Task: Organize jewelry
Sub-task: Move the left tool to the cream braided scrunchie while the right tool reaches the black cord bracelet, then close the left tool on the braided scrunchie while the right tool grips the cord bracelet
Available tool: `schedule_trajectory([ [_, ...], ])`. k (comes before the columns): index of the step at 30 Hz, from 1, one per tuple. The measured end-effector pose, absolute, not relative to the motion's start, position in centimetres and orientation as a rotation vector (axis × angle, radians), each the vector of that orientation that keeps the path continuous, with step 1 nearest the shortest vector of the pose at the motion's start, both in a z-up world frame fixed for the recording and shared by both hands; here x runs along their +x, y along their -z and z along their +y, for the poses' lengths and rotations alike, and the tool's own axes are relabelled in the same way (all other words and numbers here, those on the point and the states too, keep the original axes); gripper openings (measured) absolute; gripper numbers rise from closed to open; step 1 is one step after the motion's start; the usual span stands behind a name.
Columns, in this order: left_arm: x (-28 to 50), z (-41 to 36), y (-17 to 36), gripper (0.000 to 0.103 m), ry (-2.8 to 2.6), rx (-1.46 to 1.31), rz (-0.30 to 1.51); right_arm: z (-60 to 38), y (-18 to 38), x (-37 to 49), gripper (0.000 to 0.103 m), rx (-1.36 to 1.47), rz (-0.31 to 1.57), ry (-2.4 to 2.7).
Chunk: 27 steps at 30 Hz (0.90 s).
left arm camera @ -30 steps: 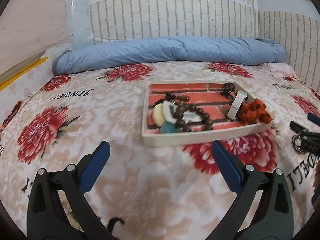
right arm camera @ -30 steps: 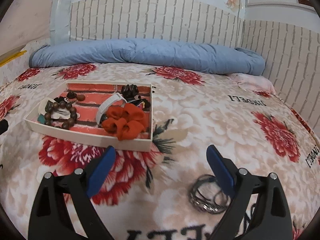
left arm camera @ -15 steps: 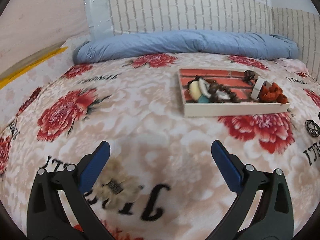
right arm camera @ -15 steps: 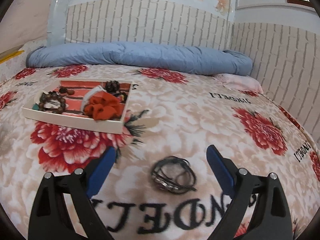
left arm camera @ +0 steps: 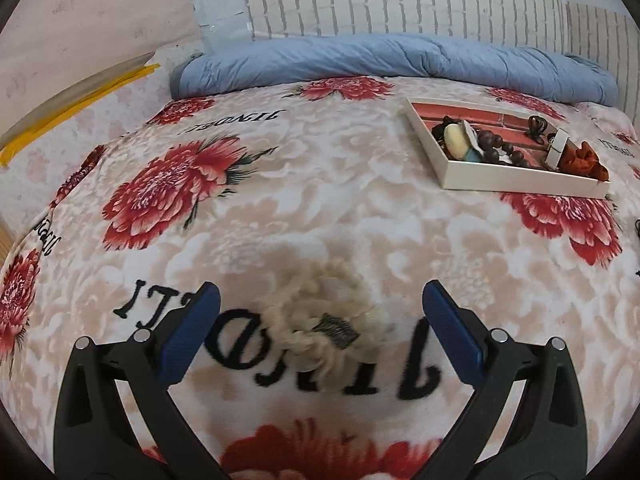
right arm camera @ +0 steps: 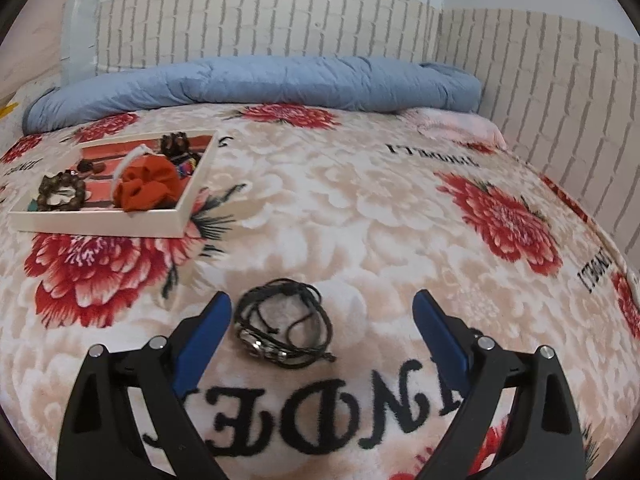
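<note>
A white tray (left arm camera: 516, 179) with a red brick-print floor lies on the floral blanket; it also shows in the right wrist view (right arm camera: 100, 224). It holds a brown bead bracelet (right arm camera: 62, 192), an orange scrunchie (right arm camera: 148, 186), a white band and other pieces. My left gripper (left arm camera: 320, 316) is open, with a cream woolly scrunchie (left arm camera: 320, 320) lying on the blanket between its fingers. My right gripper (right arm camera: 322, 320) is open, with a black cord bracelet bundle (right arm camera: 284, 324) lying between its fingers, nearer the left one.
A rolled blue duvet (left arm camera: 392, 60) lies along the brick-pattern wall behind the tray. The bed edge with a yellow strip (left arm camera: 80, 96) is at the far left. A wall (right arm camera: 560, 120) borders the bed on the right.
Both grippers have pulled back from the tray. The left swung left and came over the cream scrunchie. The right now has the black bracelet bundle between its fingers. Both stay open.
</note>
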State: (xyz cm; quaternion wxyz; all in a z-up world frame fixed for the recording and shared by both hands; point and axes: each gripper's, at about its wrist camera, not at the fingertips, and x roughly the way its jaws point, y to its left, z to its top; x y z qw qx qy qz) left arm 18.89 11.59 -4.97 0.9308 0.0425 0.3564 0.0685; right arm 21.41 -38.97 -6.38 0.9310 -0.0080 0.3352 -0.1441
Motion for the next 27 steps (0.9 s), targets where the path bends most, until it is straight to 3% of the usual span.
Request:
schedule_trajectory([
  [2,18.8,12.2,5.0,0.098,-0.142,0.077,0.737,-39.2,6.8,21.7,0.089,-0.011,0.703,0.297],
  [6,19.0,13.7,5.3,0.097,-0.133,0.025,0.758,-39.7,8.0,22.7,0.073,0.007,0.756,0.295],
  [8,19.2,13.9,5.5,0.097,-0.129,0.015,0.768,-40.0,8.3,23.0,0.070,0.021,0.772,0.295],
  [12,19.7,13.9,6.5,0.086,-0.126,0.025,0.802,-40.2,8.8,23.4,0.065,0.033,0.786,0.289],
  [16,20.1,14.2,7.1,0.084,-0.119,0.003,0.816,-40.3,9.2,23.9,0.065,0.037,0.801,0.283],
  [27,21.8,15.6,8.4,0.054,-0.063,-0.098,0.874,-39.9,10.0,24.8,0.050,0.019,0.849,0.263],
])
